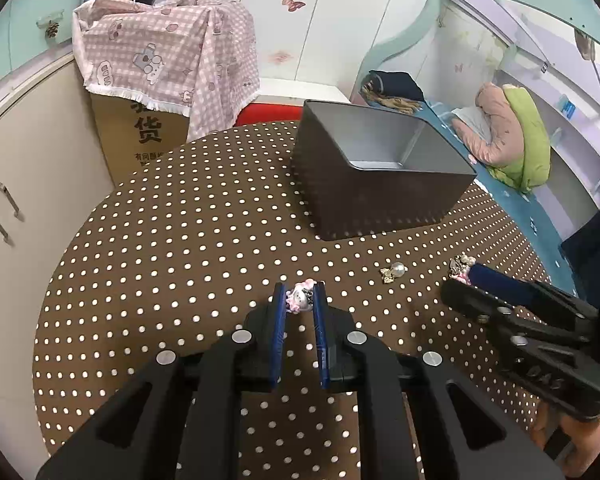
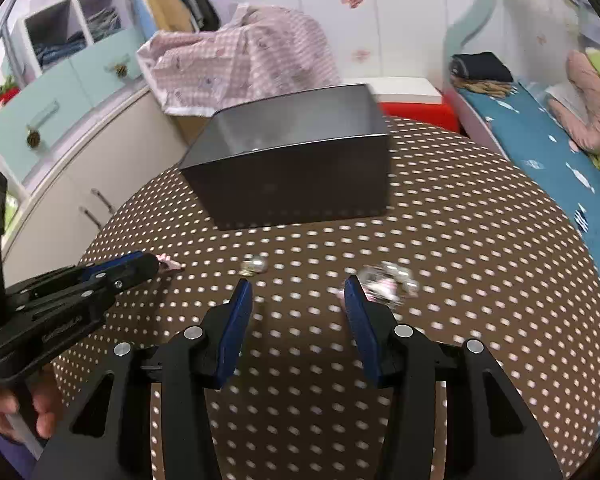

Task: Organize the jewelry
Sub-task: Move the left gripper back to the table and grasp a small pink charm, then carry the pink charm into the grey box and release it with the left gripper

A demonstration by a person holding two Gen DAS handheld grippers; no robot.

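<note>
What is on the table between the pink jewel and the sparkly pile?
A pearl earring lies alone on the dotted tablecloth between the pink jewel and the sparkly pile; the left wrist view shows it.

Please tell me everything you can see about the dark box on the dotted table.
The dark grey rectangular box is open on top, with no lid in view. Its outer walls look matte and dark, its inner walls and floor paler grey and smooth. No jewelry is clearly visible inside. It stands upright on the brown tablecloth with white dots, toward the table's far side, beyond the jewelry pieces. Neither claw touches it.
</note>
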